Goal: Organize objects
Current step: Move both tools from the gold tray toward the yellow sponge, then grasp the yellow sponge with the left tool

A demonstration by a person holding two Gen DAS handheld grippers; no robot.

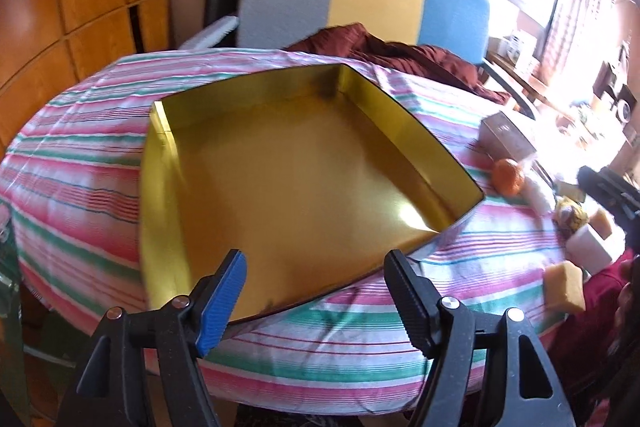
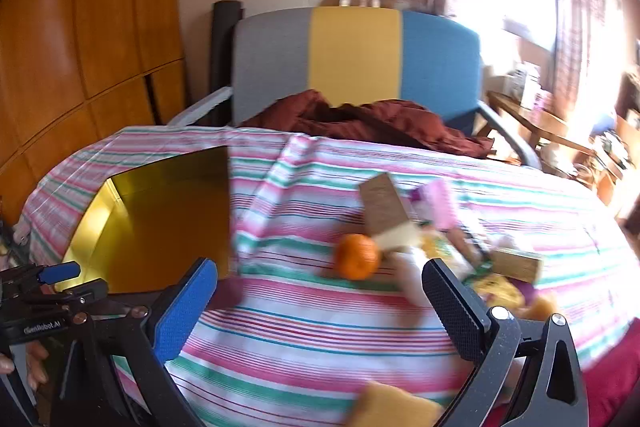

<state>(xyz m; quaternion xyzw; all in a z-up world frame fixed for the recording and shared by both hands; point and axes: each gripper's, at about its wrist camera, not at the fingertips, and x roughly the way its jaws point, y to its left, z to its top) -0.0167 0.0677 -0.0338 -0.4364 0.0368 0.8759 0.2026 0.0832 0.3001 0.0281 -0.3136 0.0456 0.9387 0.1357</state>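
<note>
Both hand-held grippers, left [image 1: 314, 291] and right [image 2: 320, 311], are held wide open and empty; the orange [image 2: 356, 255] could be rolled off the tabletop [image 2: 304, 343] if nudged.

Tin box [image 1: 296, 163] left on tablecloth [image 1: 80, 147]; mandarin [image 2: 356, 255] right; chair [image 2: 356, 59] behind.

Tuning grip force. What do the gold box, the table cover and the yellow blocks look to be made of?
Gold box: looks like thin sheet metal or foil-faced card, glossy; it mirrors a bright glare spot and has crisp folded walls. Table cover: woven cloth, matte, striped, with soft folds and wrinkles. Yellow blocks: probably sponge or foam, dull porous-looking surface and rounded edges; blur leaves it open.
</note>
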